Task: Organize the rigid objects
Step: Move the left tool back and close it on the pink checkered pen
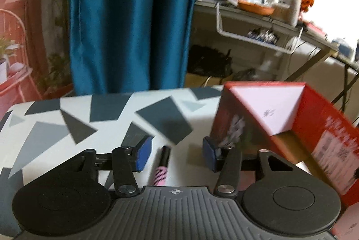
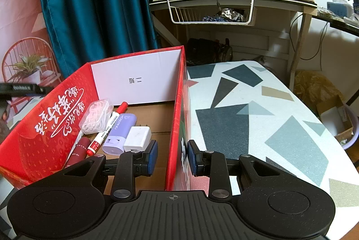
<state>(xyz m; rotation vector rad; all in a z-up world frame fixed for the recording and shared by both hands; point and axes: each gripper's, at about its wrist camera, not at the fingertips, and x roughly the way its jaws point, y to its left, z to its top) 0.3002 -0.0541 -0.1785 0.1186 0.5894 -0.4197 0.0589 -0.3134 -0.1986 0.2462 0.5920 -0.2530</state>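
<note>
My left gripper (image 1: 177,156) hangs open low over the patterned table (image 1: 56,128). A pen (image 1: 160,169) with a black cap and a pink zebra-striped barrel lies on the table between its blue pads, touching neither. The red cardboard box (image 1: 314,128) stands just to the right of that gripper. My right gripper (image 2: 172,157) straddles the right wall of the red box (image 2: 177,105), one pad inside and one outside, shut on it. Inside lie a red-capped marker (image 2: 107,128), a lilac case (image 2: 120,134), a white charger plug (image 2: 138,139), a clear bag (image 2: 97,116) and a dark red tube (image 2: 78,150).
The table (image 2: 258,116) runs on to the right of the box and ends in a rounded edge. Behind it hang a blue curtain (image 2: 94,4) and a cluttered desk (image 2: 224,0) with a white wire basket. A black bar (image 2: 20,88) pokes in at the left edge.
</note>
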